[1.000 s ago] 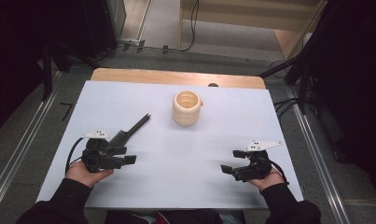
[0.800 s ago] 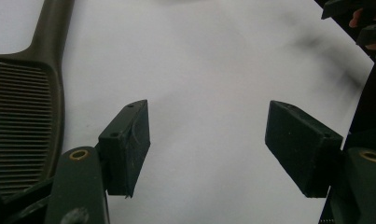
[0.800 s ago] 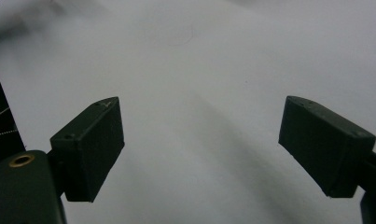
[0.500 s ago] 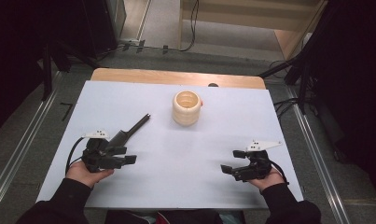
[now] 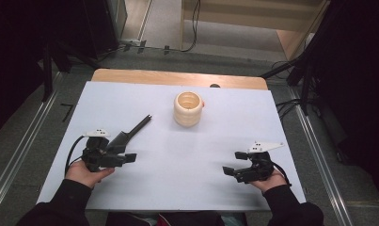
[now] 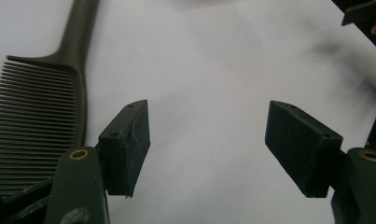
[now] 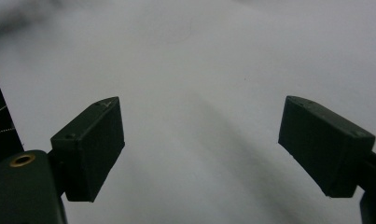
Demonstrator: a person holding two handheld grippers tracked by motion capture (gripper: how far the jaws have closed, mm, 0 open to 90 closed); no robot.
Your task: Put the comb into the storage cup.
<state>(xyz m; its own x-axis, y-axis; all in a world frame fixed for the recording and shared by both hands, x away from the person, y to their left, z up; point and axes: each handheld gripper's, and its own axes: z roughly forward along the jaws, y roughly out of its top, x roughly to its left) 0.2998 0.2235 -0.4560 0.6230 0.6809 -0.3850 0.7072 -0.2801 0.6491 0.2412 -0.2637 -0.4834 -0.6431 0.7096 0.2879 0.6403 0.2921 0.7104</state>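
Observation:
A dark comb (image 5: pixel 130 132) lies on the white table (image 5: pixel 187 155) at the left, its thin handle pointing up and right toward a cream ribbed cup (image 5: pixel 188 108). My left gripper (image 5: pixel 130 157) rests just below the comb, open and holding nothing. In the left gripper view the comb's teeth (image 6: pixel 31 116) lie beside the left jaw, outside the gap of the gripper (image 6: pixel 209 144). My right gripper (image 5: pixel 235 163) sits low at the right, open over bare table; its jaws (image 7: pixel 202 149) stand wide apart with nothing between them.
The cup stands upright near the middle of the far half of the table. A wooden strip (image 5: pixel 177 77) borders the far edge. Cables and dark equipment stand on the floor beyond. The other gripper's tip (image 6: pixel 363 14) peeks into the left gripper view's top right corner.

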